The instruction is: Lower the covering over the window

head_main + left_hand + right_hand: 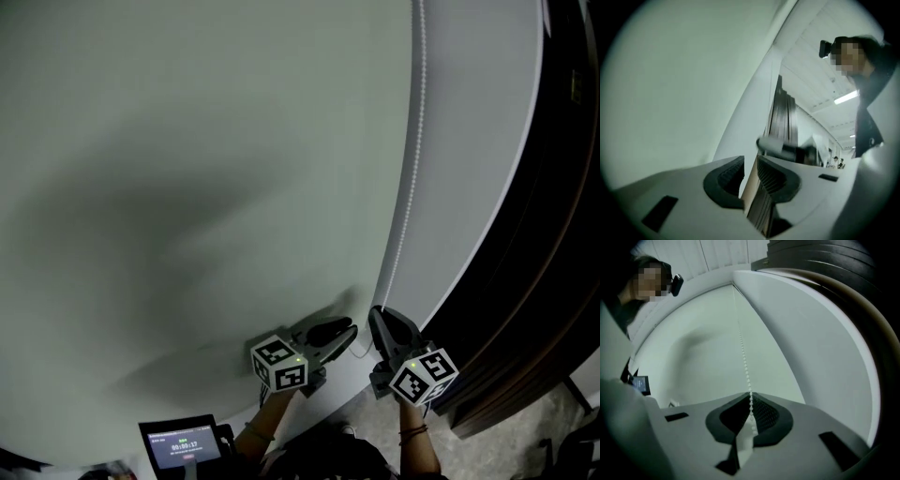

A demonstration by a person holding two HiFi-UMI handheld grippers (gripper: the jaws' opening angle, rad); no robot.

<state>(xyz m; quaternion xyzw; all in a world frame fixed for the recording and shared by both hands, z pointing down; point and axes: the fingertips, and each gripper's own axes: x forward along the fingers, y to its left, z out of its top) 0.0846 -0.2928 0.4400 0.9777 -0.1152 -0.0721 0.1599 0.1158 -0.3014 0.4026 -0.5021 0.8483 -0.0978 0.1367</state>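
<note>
Head view: pale blind [187, 169] across the window, bead chain [409, 187] down its right edge, left gripper [349, 333] and right gripper [380, 319] low beside it. Left gripper view: jaws apart, empty. Right gripper view: clamped on the chain. Probably light, slack and slippery; best pinched between beads.

small screen [180, 442]: lit, lower left | ceiling light [845, 97]: on

Bead chain [411, 150]: at covering [187, 169] 3 o'clock edge. Right gripper [380, 317]: on chain's 6 o'clock end. Left gripper [345, 332]: just beside, at its 9 o'clock. Screen [181, 442]: at left gripper's 7 o'clock.
</note>
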